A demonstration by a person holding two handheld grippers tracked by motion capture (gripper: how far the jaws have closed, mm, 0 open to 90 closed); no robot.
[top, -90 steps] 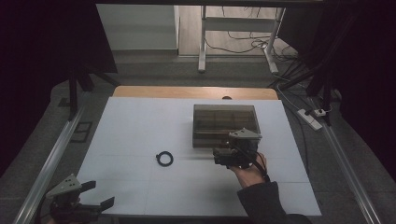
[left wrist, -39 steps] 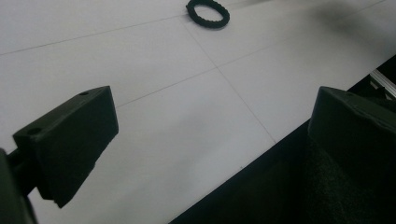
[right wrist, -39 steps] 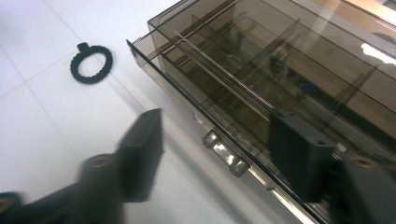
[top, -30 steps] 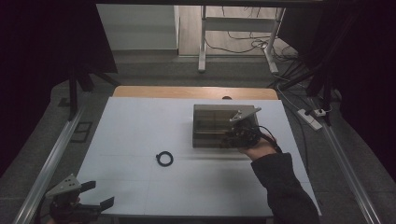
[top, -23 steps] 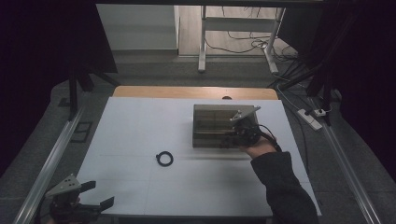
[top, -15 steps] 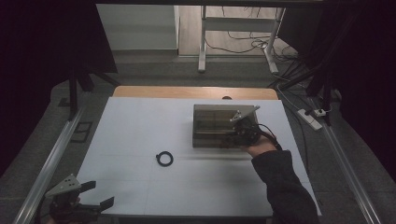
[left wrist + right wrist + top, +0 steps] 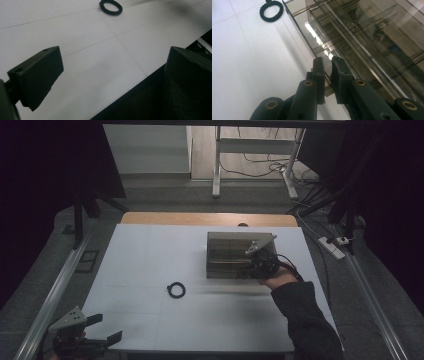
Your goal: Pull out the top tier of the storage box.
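Gripping the near wall of the smoky clear organizer box (image 7: 235, 254) with the right gripper (image 7: 327, 65), jaws just closing onto the thin plastic edge.

Far left, the left gripper (image 7: 102, 329) hangs off the worktop's (image 7: 150, 245) near corner, jaws wide apart and empty; next along lies the black ring (image 7: 176, 290), flat on the white surface, well apart from the box. Then the box itself, right of centre, its front wall pinched between the right gripper's pads. To do this well, keep the clamp square on the wall and move it level so the thin plastic doesn't twist or slip. Its divided compartments look empty, apart from a small blue speck (image 7: 394, 48) I can't identify.
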